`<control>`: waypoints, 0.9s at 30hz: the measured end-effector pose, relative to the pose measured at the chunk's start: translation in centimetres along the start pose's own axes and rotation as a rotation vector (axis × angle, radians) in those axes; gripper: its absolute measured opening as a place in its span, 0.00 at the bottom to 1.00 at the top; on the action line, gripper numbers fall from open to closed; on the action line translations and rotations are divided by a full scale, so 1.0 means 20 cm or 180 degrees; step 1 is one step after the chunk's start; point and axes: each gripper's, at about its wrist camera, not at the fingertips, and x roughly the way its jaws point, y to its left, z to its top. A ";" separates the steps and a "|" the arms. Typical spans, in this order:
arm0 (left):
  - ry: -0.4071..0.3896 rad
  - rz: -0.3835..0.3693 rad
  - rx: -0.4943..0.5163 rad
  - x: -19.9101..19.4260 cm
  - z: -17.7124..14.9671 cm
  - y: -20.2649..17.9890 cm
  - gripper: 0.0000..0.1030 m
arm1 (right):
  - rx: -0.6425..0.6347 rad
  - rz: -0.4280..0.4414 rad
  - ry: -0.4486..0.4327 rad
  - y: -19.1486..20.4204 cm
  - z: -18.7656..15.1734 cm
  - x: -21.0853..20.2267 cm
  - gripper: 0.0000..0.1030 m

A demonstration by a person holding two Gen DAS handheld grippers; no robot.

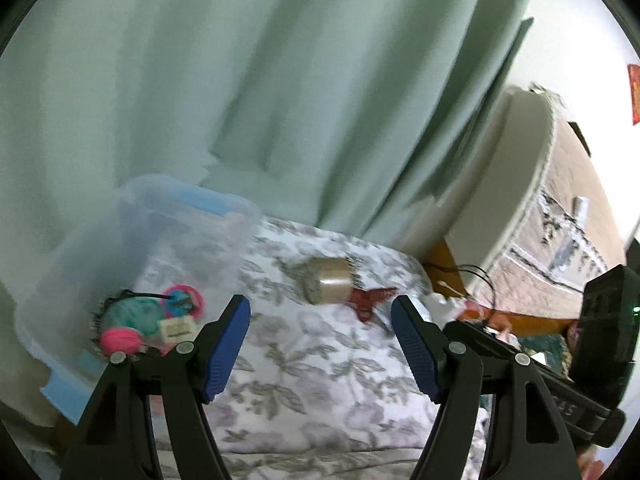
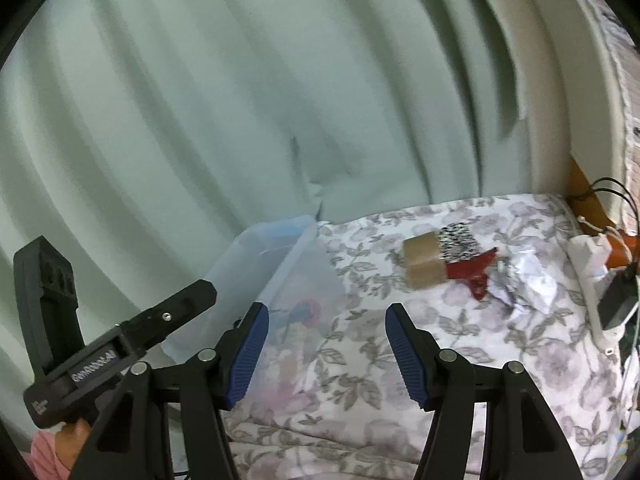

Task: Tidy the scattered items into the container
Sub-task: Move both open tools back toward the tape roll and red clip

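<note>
Left gripper (image 1: 320, 312): jaws stand well apart, nothing between the blue pads, over a floral bedspread (image 1: 320, 380). Beyond and slightly left of the jaw gap lies a roll of brown tape (image 1: 328, 286), with a red star-shaped piece (image 1: 370, 300) touching its right side. Outside the left jaw sits the clear plastic container (image 1: 160, 240), holding a teal item, a pink ball and a pink disc. Right gripper (image 2: 326, 316): jaws likewise parted and empty. The tape (image 2: 422, 264) lies beyond and right of its gap, next to a black-and-white patterned item (image 2: 460, 244) and the red star (image 2: 474, 272); crumpled white paper (image 2: 528, 284) lies further right. The container (image 2: 276, 256) stands beyond the left jaw. A green curtain (image 2: 240, 100) hangs behind.
</note>
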 end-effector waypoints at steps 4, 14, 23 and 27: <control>0.0116 -0.0046 -0.0011 0.08 -0.01 -0.06 0.72 | 0.0088 -0.0127 -0.0095 -0.12 -0.01 -0.06 0.63; 0.0269 -0.0011 0.0194 0.20 -0.06 -0.14 0.72 | 0.0253 -0.0424 -0.0087 -0.32 -0.03 -0.08 0.63; 0.0441 -0.0005 0.0248 0.33 -0.10 -0.12 0.72 | 0.0339 -0.0506 0.0021 -0.41 -0.08 0.01 0.63; 0.0536 0.0026 0.0250 0.39 -0.12 -0.10 0.72 | 0.0396 -0.0573 0.0035 -0.46 -0.09 0.05 0.63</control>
